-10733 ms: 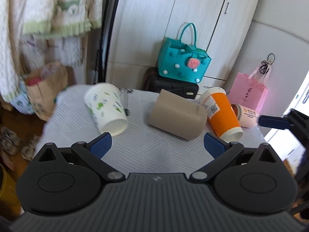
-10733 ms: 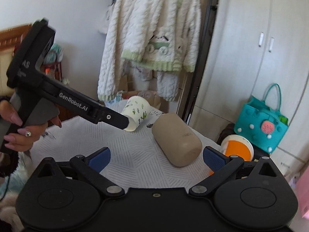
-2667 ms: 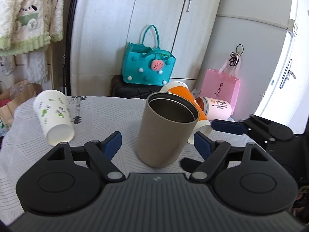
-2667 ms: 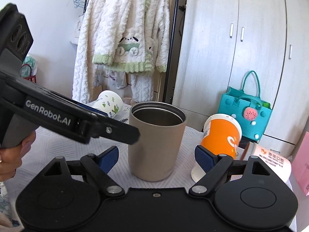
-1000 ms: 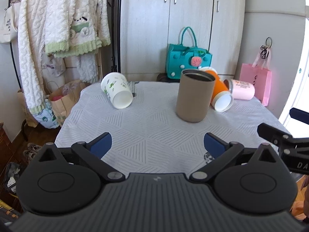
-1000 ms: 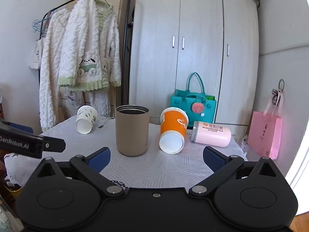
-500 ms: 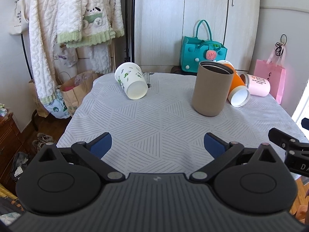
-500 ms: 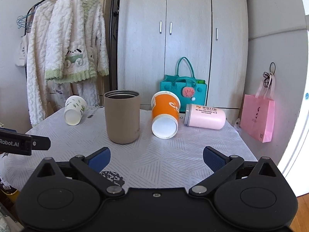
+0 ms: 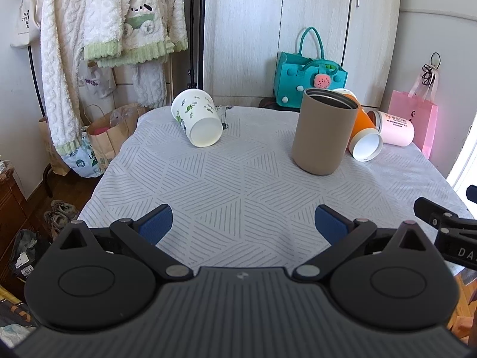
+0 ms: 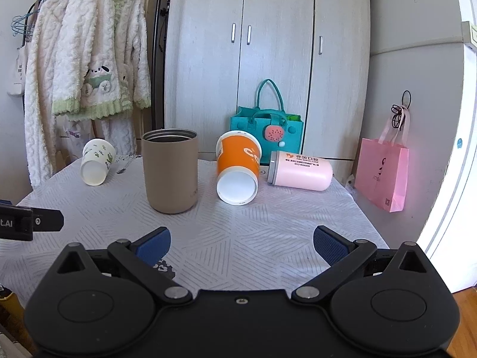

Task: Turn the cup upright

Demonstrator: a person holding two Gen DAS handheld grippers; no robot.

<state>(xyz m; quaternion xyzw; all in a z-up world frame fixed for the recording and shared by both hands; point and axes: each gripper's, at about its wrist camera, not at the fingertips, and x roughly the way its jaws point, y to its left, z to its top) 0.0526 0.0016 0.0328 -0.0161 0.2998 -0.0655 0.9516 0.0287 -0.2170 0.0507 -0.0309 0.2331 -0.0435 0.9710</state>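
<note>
A tan metal cup (image 9: 324,132) (image 10: 170,171) stands upright on the table, mouth up. An orange paper cup (image 10: 237,168) (image 9: 362,137) lies tilted on its side right of it. A white cup with green prints (image 9: 198,117) (image 10: 97,161) lies on its side at the left. A pink tumbler (image 10: 299,170) (image 9: 393,127) lies on its side at the far right. My left gripper (image 9: 243,223) is open and empty over the table's near edge. My right gripper (image 10: 241,246) is open and empty, well short of the cups.
The table wears a grey patterned cloth (image 9: 238,179). Behind it are a teal bag (image 10: 266,132), a pink bag (image 10: 383,176), a wardrobe and hanging white robes (image 10: 89,65). Paper bags (image 9: 104,137) and shoes sit on the floor at the left.
Both grippers have pulled back from the tan cup, which was lying on its side and now stands upright. In the last half second the views shifted only slightly.
</note>
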